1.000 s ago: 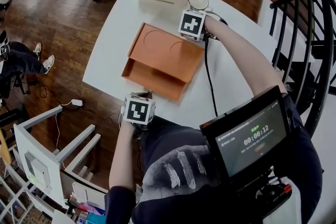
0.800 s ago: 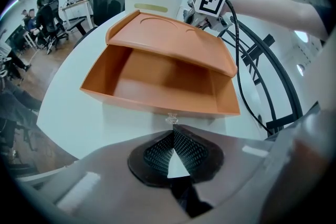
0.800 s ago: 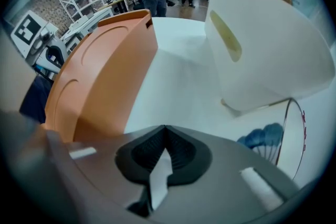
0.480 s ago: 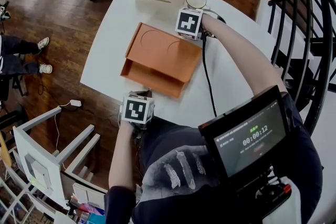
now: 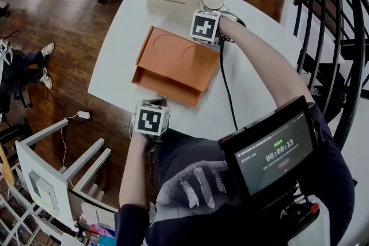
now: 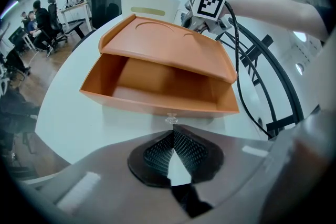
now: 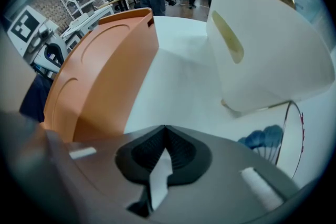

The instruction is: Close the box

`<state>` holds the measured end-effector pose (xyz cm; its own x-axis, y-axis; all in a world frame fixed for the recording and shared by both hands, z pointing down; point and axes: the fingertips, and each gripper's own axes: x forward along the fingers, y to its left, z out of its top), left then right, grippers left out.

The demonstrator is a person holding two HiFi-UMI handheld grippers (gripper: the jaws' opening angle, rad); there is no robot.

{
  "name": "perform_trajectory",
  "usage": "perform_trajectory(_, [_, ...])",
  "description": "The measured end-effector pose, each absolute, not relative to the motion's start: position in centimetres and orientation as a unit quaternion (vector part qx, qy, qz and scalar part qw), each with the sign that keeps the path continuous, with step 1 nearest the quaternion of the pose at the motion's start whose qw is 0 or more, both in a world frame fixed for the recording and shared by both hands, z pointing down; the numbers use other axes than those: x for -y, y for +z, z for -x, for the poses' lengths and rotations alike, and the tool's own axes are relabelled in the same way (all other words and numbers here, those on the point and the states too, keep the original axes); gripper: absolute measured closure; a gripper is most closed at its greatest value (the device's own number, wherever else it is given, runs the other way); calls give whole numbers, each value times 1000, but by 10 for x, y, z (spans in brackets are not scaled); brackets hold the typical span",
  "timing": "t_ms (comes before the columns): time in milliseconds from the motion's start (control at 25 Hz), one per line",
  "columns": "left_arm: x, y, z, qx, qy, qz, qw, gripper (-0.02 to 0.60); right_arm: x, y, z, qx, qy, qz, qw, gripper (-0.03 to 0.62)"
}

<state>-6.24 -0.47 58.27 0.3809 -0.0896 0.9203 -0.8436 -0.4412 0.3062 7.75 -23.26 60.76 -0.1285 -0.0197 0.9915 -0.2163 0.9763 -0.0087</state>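
Orange box (image 5: 173,69) sits ajar on the white table (image 5: 112,60); left gripper (image 6: 172,124) and right gripper (image 7: 165,128) flank it, each clenched on nothing.

Left hand-held gripper (image 6: 172,132) had a grey housing and black ribbed pads (image 6: 157,152). Its left marker cube (image 5: 151,119), white with black squares, sat at 7 o'clock in the head view. Right hand-held gripper (image 7: 165,139) was built alike, with its right marker cube (image 5: 204,26) at 12 o'clock and a black cable (image 5: 227,89) attached. Person wore a dark top (image 5: 173,181) with a pale hand print. Black timer screen (image 5: 275,152) sat at 4 o'clock.
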Motion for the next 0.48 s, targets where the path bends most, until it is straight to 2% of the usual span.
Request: perform_trajectory(480, [13, 582, 57, 321, 447, -725, 415, 568, 231, 606, -76, 746, 73, -72, 658, 589])
